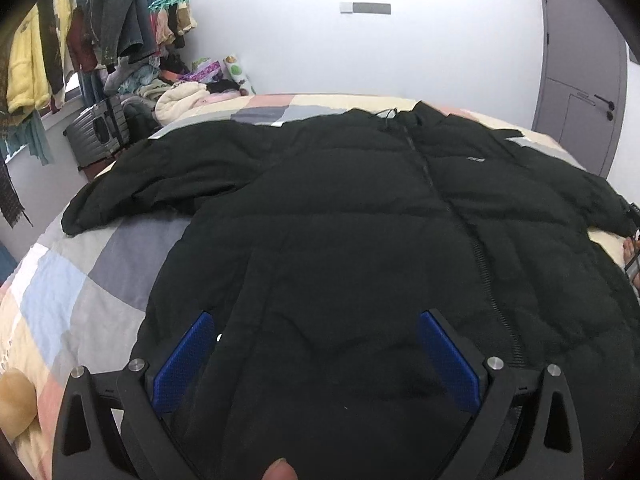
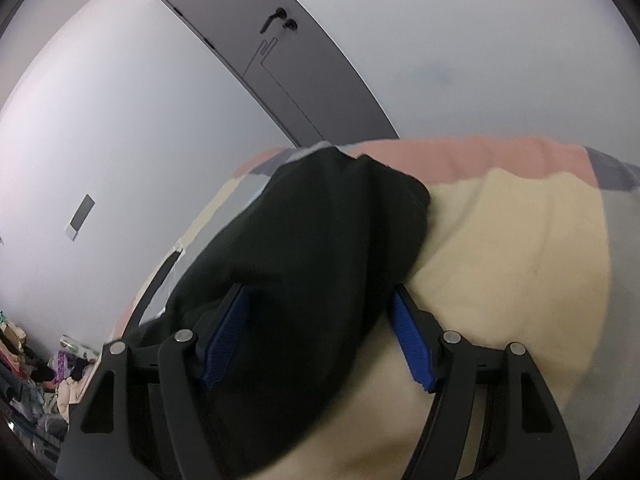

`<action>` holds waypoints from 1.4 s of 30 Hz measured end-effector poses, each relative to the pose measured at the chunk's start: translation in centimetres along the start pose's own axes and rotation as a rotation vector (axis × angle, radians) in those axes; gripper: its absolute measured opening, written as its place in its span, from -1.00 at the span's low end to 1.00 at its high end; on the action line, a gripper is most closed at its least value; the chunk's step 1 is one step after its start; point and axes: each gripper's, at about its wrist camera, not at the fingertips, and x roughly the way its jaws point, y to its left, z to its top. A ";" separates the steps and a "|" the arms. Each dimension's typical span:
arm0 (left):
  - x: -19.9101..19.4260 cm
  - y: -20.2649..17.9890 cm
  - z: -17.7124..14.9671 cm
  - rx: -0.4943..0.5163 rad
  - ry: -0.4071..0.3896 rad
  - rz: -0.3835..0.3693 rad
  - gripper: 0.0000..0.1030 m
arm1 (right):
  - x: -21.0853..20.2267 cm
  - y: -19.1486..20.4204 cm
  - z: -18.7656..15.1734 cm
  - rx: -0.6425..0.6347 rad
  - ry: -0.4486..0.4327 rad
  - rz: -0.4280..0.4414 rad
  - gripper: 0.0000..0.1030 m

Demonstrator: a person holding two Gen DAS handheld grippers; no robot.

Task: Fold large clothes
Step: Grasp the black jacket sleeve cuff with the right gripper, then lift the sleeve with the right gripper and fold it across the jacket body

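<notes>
A large black puffer jacket (image 1: 360,220) lies spread face up on the patchwork bed (image 1: 72,292), zipper running down its right half, one sleeve stretched out to the left. My left gripper (image 1: 316,320) is open above the jacket's lower hem, blue pads (image 1: 184,360) wide apart, fabric between them. In the right wrist view the jacket's other sleeve (image 2: 320,240) lies on the cream and pink quilt (image 2: 520,260). My right gripper (image 2: 320,296) is open, its blue pads (image 2: 228,332) on either side of that sleeve.
A rack of hanging clothes (image 1: 80,40) and a heap of laundry (image 1: 180,88) stand at the back left beside a grey suitcase (image 1: 100,128). A grey door (image 1: 580,80) is at the right, also in the right wrist view (image 2: 280,60). White walls behind the bed.
</notes>
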 end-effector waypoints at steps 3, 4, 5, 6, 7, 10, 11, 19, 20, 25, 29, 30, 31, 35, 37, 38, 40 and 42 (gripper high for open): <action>0.7 0.1 -0.1 0.019 0.014 -0.004 1.00 | 0.6 -0.5 1.0 0.019 0.011 0.024 -0.30; 0.8 0.0 -0.1 0.039 0.014 0.007 1.00 | 0.7 -0.6 1.3 0.021 0.016 0.012 -0.47; 0.8 -0.1 0.0 0.055 0.006 0.017 1.00 | 0.5 -0.9 1.5 0.006 0.013 -0.005 -0.67; 0.4 0.0 0.0 0.066 -0.008 0.027 1.00 | 0.1 -0.3 2.0 -0.022 0.007 -0.015 -0.80; 0.0 0.1 0.2 0.072 -0.028 0.043 1.00 | 0.1 0.1 2.4 -0.050 0.001 -0.021 -0.85; -1.1 1.0 0.8 0.042 -0.051 0.042 1.00 | -1.0 1.8 4.2 -0.115 -0.016 -0.029 -0.93; -1.4 1.3 0.9 0.031 -0.051 0.037 1.00 | -1.5 2.0 4.7 -0.120 -0.021 -0.028 -0.94; -3.3 3.4 1.3 -0.002 -0.045 0.040 1.00 | -8.6 6.3 9.9 -0.180 -0.060 0.011 -0.96; -3.6 3.5 1.2 0.005 -0.052 0.037 1.00 | -9.9 8.1 10.6 -0.216 -0.071 0.019 -0.96; -4.9 5.0 1.0 -0.030 -0.065 0.014 1.00 | -15.2 14.8 11.9 -0.301 -0.109 0.082 -0.97; -5.3 5.9 0.9 -0.035 -0.077 -0.001 1.00 | -20.4 21.9 11.4 -0.427 -0.147 0.148 -0.97; -5.5 6.0 0.8 -0.030 -0.085 0.002 1.00 | -21.0 23.0 11.2 -0.444 -0.152 0.160 -0.97; -5.8 6.1 0.6 -0.021 -0.098 0.007 1.00 | -22.2 24.7 10.9 -0.469 -0.161 0.180 -0.97; -6.6 6.0 0.2 0.016 -0.128 0.013 1.00 | -26.6 31.2 8.2 -0.561 -0.183 0.258 -0.97; -7.0 6.2 0.0 0.017 -0.146 -0.003 1.00 | -28.5 34.3 6.6 -0.593 -0.179 0.300 -0.97; -7.2 6.3 -0.1 0.021 -0.152 -0.006 1.00 | -29.4 35.5 5.9 -0.604 -0.181 0.317 -0.97; -7.3 6.8 -0.1 0.010 -0.154 -0.016 1.00 | -30.9 37.5 4.4 -0.626 -0.187 0.351 -0.97; -7.5 7.3 -0.1 -0.004 -0.152 -0.034 1.00 | -32.1 39.8 2.7 -0.652 -0.183 0.385 -0.97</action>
